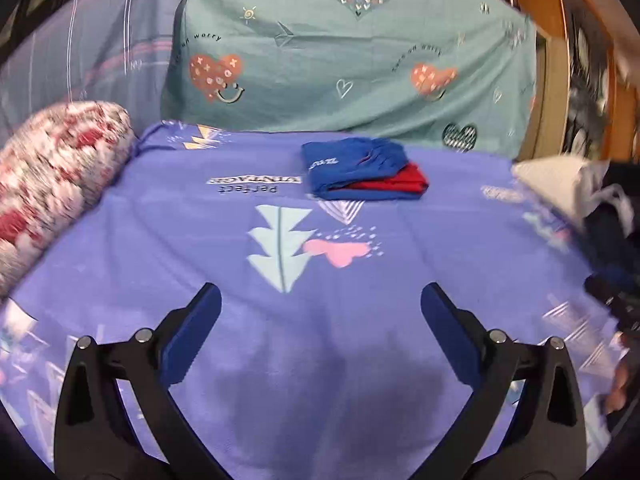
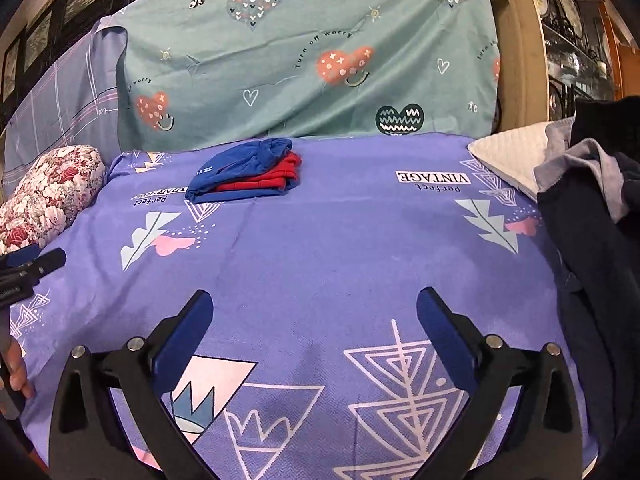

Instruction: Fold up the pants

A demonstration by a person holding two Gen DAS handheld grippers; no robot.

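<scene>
Left gripper (image 1: 320,300) and right gripper (image 2: 314,308): jaws spread wide, empty, over purple sheet (image 2: 320,248). Folded blue-and-red pants (image 2: 246,178) upper centre-left; dark clothes (image 2: 592,248) at right edge.

right gripper (image 2: 314,320): jaws wide apart, nothing between, over purple sheet (image 2: 320,248) | folded pants (image 2: 244,178): blue and red, lay far on sheet | left gripper (image 2: 34,264): tip at left edge | dark clothes (image 2: 600,248): heaped at right
</scene>
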